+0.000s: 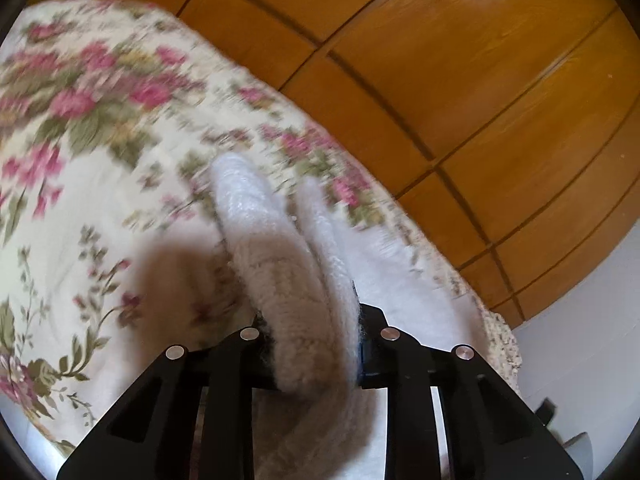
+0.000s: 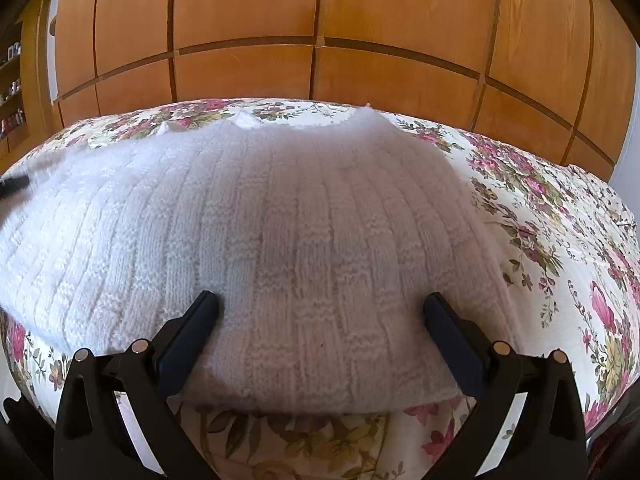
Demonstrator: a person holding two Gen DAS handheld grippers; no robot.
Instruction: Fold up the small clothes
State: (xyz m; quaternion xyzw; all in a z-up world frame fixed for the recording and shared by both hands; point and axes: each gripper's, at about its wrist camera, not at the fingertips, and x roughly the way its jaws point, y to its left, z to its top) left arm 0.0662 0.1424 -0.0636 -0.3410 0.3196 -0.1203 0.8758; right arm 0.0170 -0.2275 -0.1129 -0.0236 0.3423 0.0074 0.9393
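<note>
A white knitted sweater (image 2: 280,220) lies spread on a floral bedspread (image 2: 560,240). My right gripper (image 2: 320,312) is open, its fingers (image 2: 188,340) resting over the sweater's near hem, holding nothing. My left gripper (image 1: 312,320) is shut on a folded edge of the same sweater (image 1: 280,272), lifted above the bedspread (image 1: 80,160); the view is motion-blurred. The left gripper's tip (image 2: 14,184) shows at the far left of the right wrist view, beside the sweater's left side.
A wooden panelled wardrobe (image 2: 320,40) stands behind the bed and also shows in the left wrist view (image 1: 440,60). A shelf with small items (image 2: 12,92) is at the far left. The bed edge drops off at the right (image 1: 508,352).
</note>
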